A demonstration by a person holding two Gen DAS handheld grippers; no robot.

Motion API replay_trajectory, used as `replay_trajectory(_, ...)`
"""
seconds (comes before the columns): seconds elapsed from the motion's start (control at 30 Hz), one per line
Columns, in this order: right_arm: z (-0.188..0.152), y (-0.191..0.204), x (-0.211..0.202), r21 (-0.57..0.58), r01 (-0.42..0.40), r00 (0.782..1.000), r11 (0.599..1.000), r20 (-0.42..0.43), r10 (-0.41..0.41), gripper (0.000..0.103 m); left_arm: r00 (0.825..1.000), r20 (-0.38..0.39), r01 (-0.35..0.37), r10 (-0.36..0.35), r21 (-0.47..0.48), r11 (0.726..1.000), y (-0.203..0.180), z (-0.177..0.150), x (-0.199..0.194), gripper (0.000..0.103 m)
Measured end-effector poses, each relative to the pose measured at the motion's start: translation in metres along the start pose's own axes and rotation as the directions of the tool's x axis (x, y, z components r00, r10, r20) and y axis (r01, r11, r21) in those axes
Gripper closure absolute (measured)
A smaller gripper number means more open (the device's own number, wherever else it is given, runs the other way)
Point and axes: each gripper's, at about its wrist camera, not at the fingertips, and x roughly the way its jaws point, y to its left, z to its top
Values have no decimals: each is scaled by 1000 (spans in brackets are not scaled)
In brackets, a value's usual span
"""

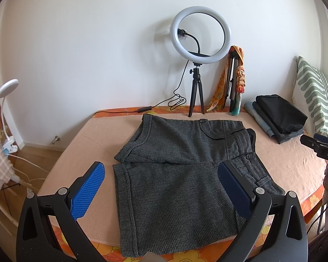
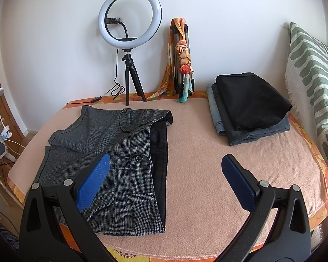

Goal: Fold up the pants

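Nearest in the left wrist view, the left gripper [image 1: 161,187] is held above the near edge of a bed, its two blue-padded fingers spread wide apart with nothing between them. In the right wrist view, the right gripper [image 2: 165,182] is likewise seen with its two fingers spread wide and nothing gripped; its left finger overlaps the pants in the view, though contact cannot be judged.

One pair of grey houndstooth pants [image 1: 175,174] is laid on a peach blanket [image 2: 207,152] that covers the bed. The pants are folded into a compact bundle, with the legs doubled over on the left and the waistband, two visible buttons and dark lining on the right. They are placed left of centre on the blanket, reaching from its near edge almost to its far edge.

Further back on the right, one stack of folded clothes [image 2: 249,107] is seen, black on top with grey and blue beneath. One green-and-white striped cushion [image 2: 312,69] is propped at the far right.

Against the white far wall, one ring light [image 2: 130,17] is stood on a small black tripod. Just to its right, a second, folded tripod [image 2: 183,83] is leaned, draped with an orange scarf [image 2: 179,50]
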Motion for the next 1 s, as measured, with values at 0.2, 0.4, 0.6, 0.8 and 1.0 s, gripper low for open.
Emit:
replay_trajectory(0.2, -2, 0, 2, 1, -3, 1000, 1000, -1, 3, 0, 1000, -7, -2, 2, -1, 1000, 2, 1, 2, 0)
replay_trajectory(0.4, 7, -1, 7, 16, -9, 1000, 1000, -6, 9, 0, 999, -48, 1, -3, -41, 999, 25, 7, 22, 0)
replay_trajectory(0.6, 16, -3, 20, 15, -13, 1000, 1000, -9, 13, 0, 994, -106, 29, -42, -119, 992, 55, 13, 47, 0)
replay_trajectory(0.8, 30, -9, 47, 36, -62, 997, 997, -52, 63, 0, 986, -155, 47, -67, -132, 990, 77, 31, 82, 0)
replay_trajectory(1.0, 42, -14, 82, 38, -97, 990, 994, -102, 101, 0, 982, -177, 55, -61, -37, 998, 85, 64, 127, 0)
